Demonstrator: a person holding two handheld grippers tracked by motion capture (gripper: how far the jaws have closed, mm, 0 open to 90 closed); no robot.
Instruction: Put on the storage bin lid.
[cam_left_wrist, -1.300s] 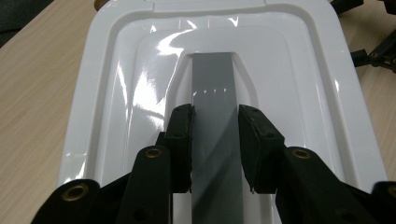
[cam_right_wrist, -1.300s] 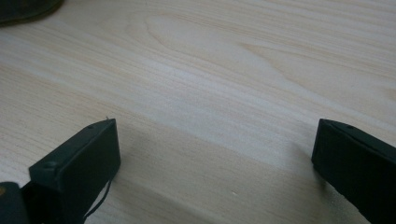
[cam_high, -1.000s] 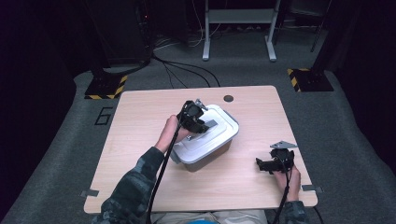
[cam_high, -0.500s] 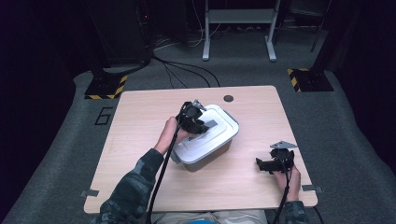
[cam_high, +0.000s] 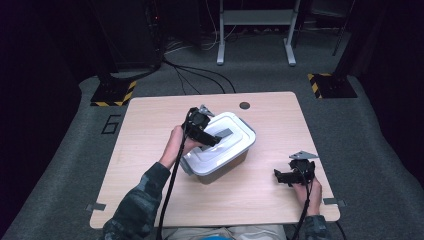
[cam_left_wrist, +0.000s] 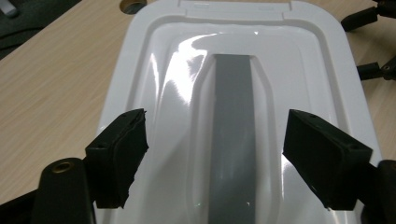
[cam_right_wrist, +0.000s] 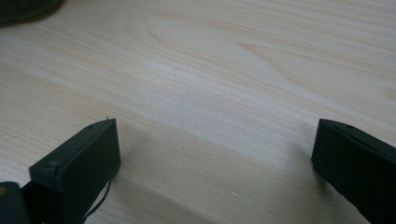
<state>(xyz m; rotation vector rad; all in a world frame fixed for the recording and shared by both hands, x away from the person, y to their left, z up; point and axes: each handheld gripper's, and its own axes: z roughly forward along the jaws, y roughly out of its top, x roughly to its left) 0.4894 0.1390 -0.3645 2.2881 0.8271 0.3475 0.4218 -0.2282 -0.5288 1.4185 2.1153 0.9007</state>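
Observation:
A white plastic container (cam_high: 227, 150) sits on the wooden table (cam_high: 150, 125), with its white lid (cam_left_wrist: 159, 70) on it. A grey handle strip (cam_left_wrist: 232, 126) runs along the middle of the lid. My left gripper (cam_left_wrist: 217, 123) hangs just above the lid and its jaws have just been opening. They stand apart on either side of the grey handle (cam_high: 223, 133), and the pads do not press on it. My right gripper (cam_high: 278, 176) rests low on the table at the right, open, with bare wood between its jaws (cam_right_wrist: 215, 135).
A round hole (cam_high: 244, 105) pierces the table behind the container. The table's right edge lies close to the right hand (cam_high: 307, 190). Black cables (cam_high: 170, 185) trail from both grippers toward the person. A metal stand (cam_high: 252, 30) and floor cables lie beyond the table.
The left gripper has barely shifted above the lid. The right gripper and the container have not moved.

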